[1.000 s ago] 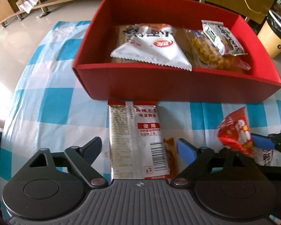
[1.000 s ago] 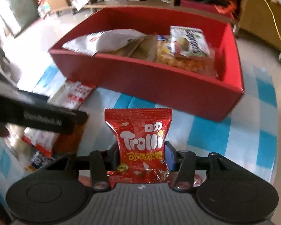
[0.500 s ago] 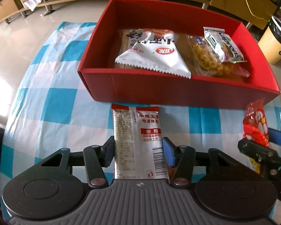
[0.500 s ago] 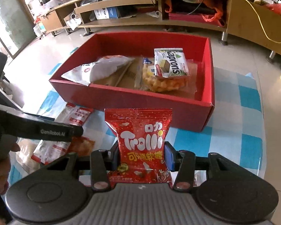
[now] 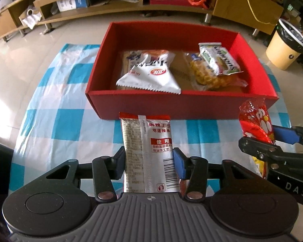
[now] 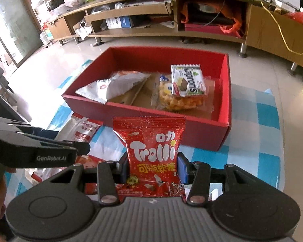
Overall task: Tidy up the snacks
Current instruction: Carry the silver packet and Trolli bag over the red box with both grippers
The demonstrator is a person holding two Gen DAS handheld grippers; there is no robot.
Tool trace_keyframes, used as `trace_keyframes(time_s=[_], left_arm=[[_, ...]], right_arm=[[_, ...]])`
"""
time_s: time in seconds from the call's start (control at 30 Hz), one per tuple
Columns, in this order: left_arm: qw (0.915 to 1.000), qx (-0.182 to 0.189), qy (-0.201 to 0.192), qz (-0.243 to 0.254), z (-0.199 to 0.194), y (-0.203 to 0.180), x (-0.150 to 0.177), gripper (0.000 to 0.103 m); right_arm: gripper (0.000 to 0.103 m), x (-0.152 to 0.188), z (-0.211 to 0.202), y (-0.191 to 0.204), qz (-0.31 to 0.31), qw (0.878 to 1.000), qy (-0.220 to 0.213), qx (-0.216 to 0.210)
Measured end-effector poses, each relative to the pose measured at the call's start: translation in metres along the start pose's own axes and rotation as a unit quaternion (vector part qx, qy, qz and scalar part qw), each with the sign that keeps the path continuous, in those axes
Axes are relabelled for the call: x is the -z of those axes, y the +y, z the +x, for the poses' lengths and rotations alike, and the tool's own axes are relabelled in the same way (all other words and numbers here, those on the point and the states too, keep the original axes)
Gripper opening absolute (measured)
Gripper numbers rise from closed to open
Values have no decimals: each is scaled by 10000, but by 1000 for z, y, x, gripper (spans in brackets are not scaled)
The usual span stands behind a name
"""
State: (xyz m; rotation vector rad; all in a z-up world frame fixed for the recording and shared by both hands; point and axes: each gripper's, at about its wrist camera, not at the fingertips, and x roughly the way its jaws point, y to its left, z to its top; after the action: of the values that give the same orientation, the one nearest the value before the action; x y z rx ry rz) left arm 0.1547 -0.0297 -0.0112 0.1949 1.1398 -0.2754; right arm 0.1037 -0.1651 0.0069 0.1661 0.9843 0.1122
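My left gripper (image 5: 148, 165) is shut on a white and red spicy-strip packet (image 5: 148, 151) and holds it upright above the cloth, in front of the red box (image 5: 171, 105). My right gripper (image 6: 152, 170) is shut on a red Trolli gummy bag (image 6: 151, 151), also lifted, near the box's front right corner (image 6: 222, 135). The Trolli bag shows at the right of the left wrist view (image 5: 256, 123). The box holds a white chip bag (image 5: 151, 72), a clear bag of yellow puffs (image 5: 208, 76) and a Kaprons wafer pack (image 6: 186, 80).
The box stands on a blue and white checked cloth (image 5: 56, 104). More snack packets (image 6: 84, 159) lie on the cloth left of the right gripper. A low wooden shelf unit (image 6: 151, 12) runs along the back. A yellow bin (image 5: 284, 46) stands at the right.
My left gripper has closed on the spicy-strip packet and lifted it off the cloth. My right gripper has risen with the Trolli bag. Both views now look down on the box from higher up.
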Motion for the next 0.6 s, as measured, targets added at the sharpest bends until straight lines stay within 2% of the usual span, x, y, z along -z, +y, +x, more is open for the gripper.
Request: trace_keyframes(time_s=[0.33, 0.6], left_arm=[[9997, 103, -208, 58, -21, -8, -1, 56], [9984, 169, -530, 119, -44, -15, -4, 56]], right_arm=[[43, -5, -21, -1, -9, 9994, -300, 148], [43, -10, -38, -1, 26, 9984, -546, 135]])
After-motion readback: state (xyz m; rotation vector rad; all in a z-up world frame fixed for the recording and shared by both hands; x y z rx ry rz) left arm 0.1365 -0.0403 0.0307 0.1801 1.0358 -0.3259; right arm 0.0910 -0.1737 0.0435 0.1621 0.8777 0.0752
